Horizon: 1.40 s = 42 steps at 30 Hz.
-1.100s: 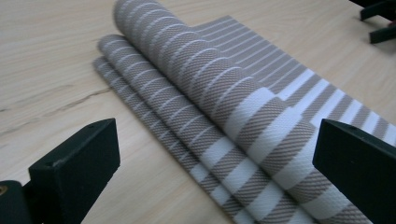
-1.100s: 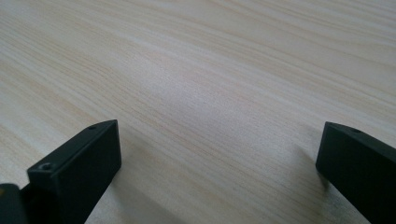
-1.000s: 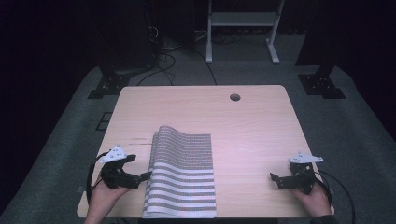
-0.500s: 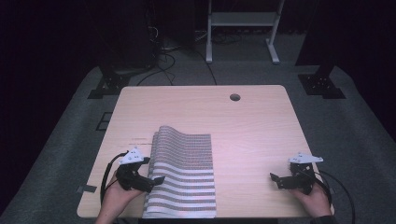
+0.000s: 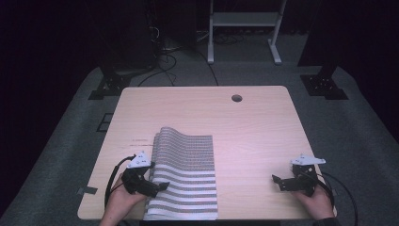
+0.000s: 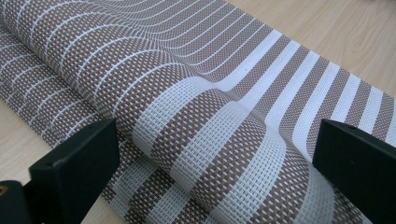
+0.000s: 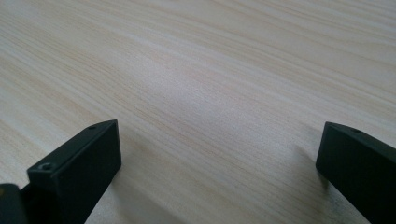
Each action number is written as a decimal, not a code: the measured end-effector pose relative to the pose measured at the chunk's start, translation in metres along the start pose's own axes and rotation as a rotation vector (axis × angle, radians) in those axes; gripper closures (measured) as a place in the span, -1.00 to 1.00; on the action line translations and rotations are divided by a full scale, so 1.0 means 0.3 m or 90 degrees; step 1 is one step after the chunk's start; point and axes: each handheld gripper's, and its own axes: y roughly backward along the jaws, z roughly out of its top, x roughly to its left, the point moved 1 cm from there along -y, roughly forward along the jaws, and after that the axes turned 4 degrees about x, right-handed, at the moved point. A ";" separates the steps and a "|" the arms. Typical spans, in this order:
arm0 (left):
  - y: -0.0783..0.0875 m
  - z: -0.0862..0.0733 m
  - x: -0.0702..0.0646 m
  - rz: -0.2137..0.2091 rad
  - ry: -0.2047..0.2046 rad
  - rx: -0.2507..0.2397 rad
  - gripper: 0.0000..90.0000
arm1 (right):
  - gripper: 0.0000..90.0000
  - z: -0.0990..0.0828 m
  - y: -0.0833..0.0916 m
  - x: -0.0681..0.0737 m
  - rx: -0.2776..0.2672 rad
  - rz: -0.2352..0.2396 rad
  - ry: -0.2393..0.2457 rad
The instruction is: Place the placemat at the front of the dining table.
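Note:
A brown-and-white striped woven mat (image 5: 186, 176) lies folded on the near left part of the wooden table (image 5: 254, 127), its far end bulging up. My left gripper (image 5: 160, 187) stands open at the mat's left edge, jaws wide apart. In the left gripper view the mat's raised fold (image 6: 210, 130) sits between the jaws, and a lower layer (image 6: 140, 186) lies under it. My right gripper (image 5: 277, 181) rests open near the table's front right, over bare wood (image 7: 210, 93), nothing between its jaws.
A round cable hole (image 5: 236, 98) is in the table's far side. A white metal stand (image 5: 242, 28) and black stand bases (image 5: 324, 84) are on the carpet beyond. Cables (image 5: 164, 52) trail on the floor at the back left.
My left gripper has moved rightward from the table's left edge up to the mat's left edge. The right gripper has stayed still.

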 end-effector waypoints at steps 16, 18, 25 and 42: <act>0.005 0.005 0.009 0.022 0.013 0.012 -0.07 | -1.00 0.000 0.000 0.001 0.000 0.000 0.000; 0.003 0.009 0.009 0.019 0.014 0.015 0.12 | -1.00 -0.001 0.000 0.001 -0.001 0.000 0.001; -0.001 0.024 -0.005 0.006 -0.007 0.032 0.64 | -1.00 -0.001 0.000 0.002 -0.001 0.000 0.001; 0.003 0.080 0.019 -0.007 0.001 0.001 0.92 | -1.00 -0.001 0.001 0.003 -0.001 0.000 0.001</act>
